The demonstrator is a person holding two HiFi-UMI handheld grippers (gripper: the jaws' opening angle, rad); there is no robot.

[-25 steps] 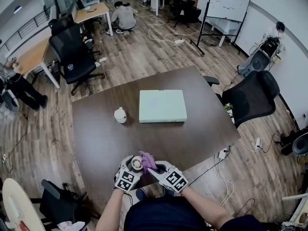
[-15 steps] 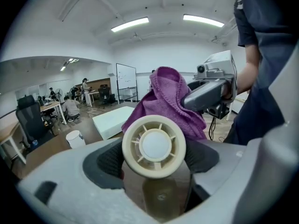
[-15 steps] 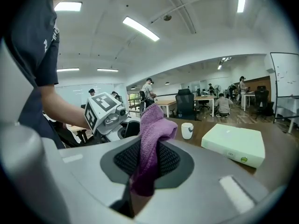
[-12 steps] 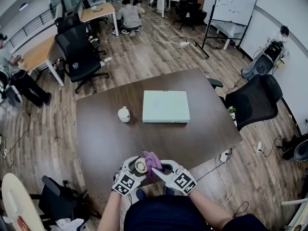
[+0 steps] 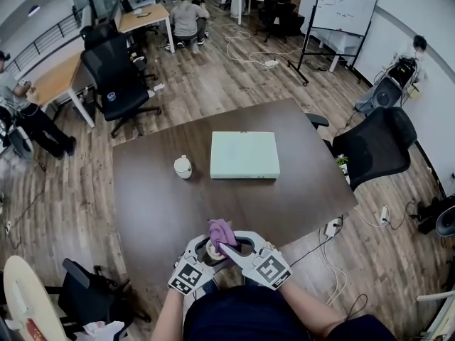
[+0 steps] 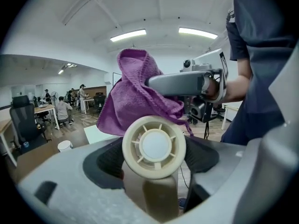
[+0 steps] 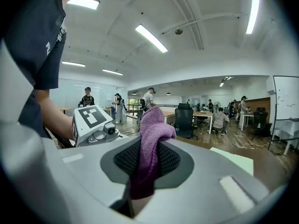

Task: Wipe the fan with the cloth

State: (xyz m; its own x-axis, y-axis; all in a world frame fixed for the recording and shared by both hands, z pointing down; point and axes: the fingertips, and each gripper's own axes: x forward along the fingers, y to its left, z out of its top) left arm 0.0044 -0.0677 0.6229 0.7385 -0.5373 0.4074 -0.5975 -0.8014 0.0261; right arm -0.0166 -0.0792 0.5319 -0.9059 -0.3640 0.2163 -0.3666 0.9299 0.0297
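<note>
At the near edge of the dark table (image 5: 298,197), close before the person's torso (image 5: 242,318), the left gripper (image 5: 205,248) is clamped on a cream handheld fan (image 6: 154,146). Its jaws stand wide with the fan set between their dark pads. The round grille faces the left gripper view's camera, and the handle runs down between the jaws. The right gripper (image 5: 232,248) stands narrow, nipping a purple cloth (image 7: 149,139) that rises out of its jaws in a folded hump. In the left gripper view the cloth lies bunched against the far top of the fan's head, touching it, and one right jaw reaches in from the right above it. In the head view the two grippers meet tip to tip, with the cloth a tuft between them over the fan. Farther out on the table lies a flat pale green box (image 5: 244,155) with a white cup (image 5: 183,168) near its left side, both well apart from the grippers. A black office chair (image 5: 373,144) stands at the table's right edge, a second black chair (image 5: 114,77) at the far left, and a whiteboard (image 5: 346,4) at the far right.
</note>
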